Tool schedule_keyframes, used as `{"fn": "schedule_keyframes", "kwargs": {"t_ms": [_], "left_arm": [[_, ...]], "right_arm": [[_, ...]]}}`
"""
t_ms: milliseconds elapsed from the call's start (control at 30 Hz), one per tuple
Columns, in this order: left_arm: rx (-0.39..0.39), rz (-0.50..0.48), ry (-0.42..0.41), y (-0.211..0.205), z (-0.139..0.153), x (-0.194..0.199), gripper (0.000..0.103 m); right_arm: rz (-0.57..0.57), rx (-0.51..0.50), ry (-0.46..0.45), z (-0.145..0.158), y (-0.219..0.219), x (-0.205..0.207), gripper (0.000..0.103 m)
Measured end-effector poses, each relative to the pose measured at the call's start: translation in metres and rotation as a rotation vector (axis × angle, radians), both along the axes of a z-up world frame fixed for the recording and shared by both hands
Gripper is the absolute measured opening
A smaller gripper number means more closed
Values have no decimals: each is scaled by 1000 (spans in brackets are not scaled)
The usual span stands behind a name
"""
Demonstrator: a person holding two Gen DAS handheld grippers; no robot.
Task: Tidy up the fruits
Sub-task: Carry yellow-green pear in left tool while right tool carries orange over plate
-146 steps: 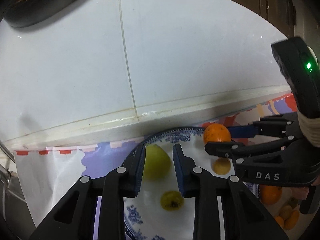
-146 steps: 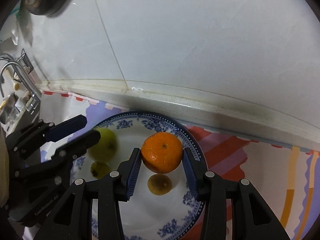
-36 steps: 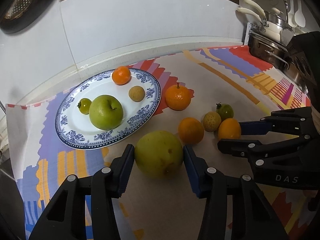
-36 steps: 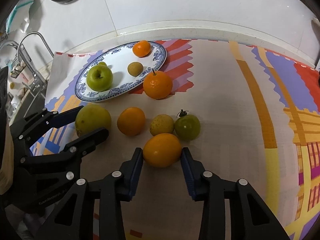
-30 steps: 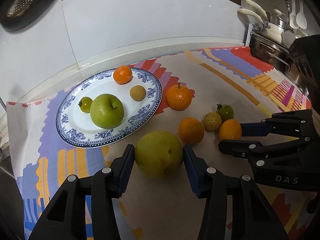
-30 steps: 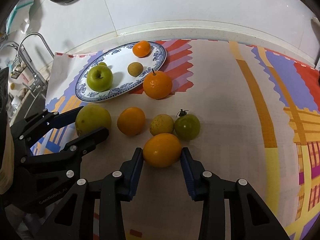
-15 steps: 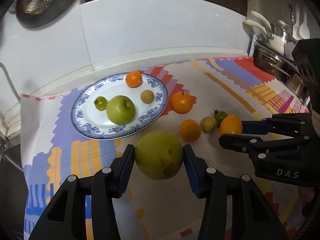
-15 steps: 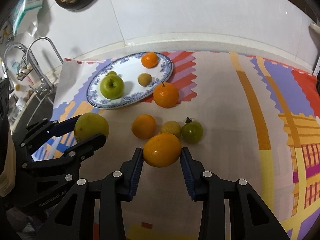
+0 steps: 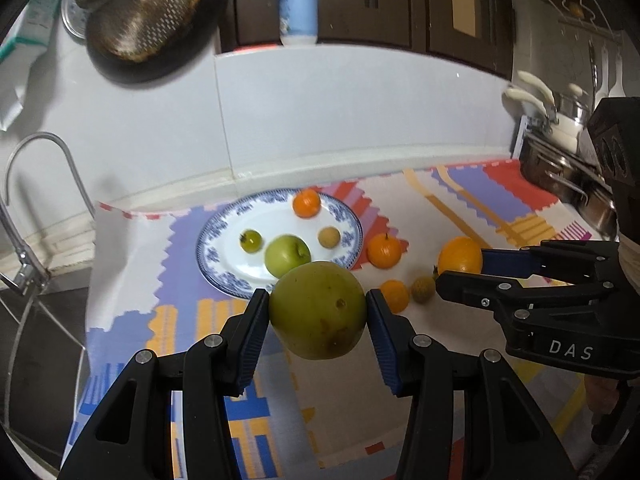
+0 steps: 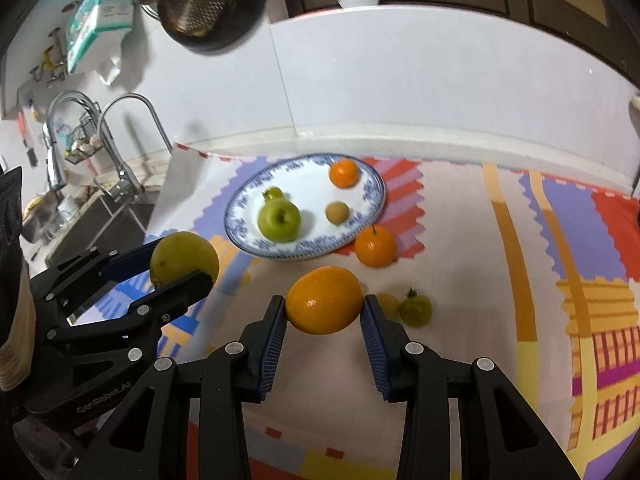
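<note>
Both fruits held aloft, plate part-filled.

I have the large yellow-green fruit (image 9: 318,310) clamped in my left gripper (image 9: 317,312) and the orange (image 10: 324,300) clamped in my right gripper (image 10: 323,316), both clear of the patterned mat (image 10: 460,240), short of the blue-rimmed plate (image 10: 372,184). On the plate lie a green apple (image 10: 279,221), a small orange fruit (image 10: 343,173), a brownish fruit (image 10: 337,213) and a small green one (image 10: 273,193). I judge the job roughly half done: a stemmed orange (image 10: 375,246), a green tomato-like fruit (image 10: 416,310) and others nearby remain on the mat. The stemmed orange sits just beside the plate's near rim, and the apple crowds the landing space.
</note>
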State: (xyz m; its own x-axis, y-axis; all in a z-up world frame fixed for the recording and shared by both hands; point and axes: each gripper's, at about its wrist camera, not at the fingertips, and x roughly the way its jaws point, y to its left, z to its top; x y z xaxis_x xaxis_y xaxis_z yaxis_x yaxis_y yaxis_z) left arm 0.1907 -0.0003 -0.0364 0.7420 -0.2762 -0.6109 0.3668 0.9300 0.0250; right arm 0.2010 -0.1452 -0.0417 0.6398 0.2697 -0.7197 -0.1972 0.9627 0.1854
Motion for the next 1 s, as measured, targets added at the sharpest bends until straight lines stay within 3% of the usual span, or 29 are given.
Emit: {"fn": "schedule_keyframes", "kwargs": {"t_ms": [600,1000], "left_arm": [[-11,83,-143,22,45,15,49],[11,104,-178,27,54,57,49]], "right_arm": [[74,5,-166,53,19,27,39],[120,2,-169,60,35,75,39]]}}
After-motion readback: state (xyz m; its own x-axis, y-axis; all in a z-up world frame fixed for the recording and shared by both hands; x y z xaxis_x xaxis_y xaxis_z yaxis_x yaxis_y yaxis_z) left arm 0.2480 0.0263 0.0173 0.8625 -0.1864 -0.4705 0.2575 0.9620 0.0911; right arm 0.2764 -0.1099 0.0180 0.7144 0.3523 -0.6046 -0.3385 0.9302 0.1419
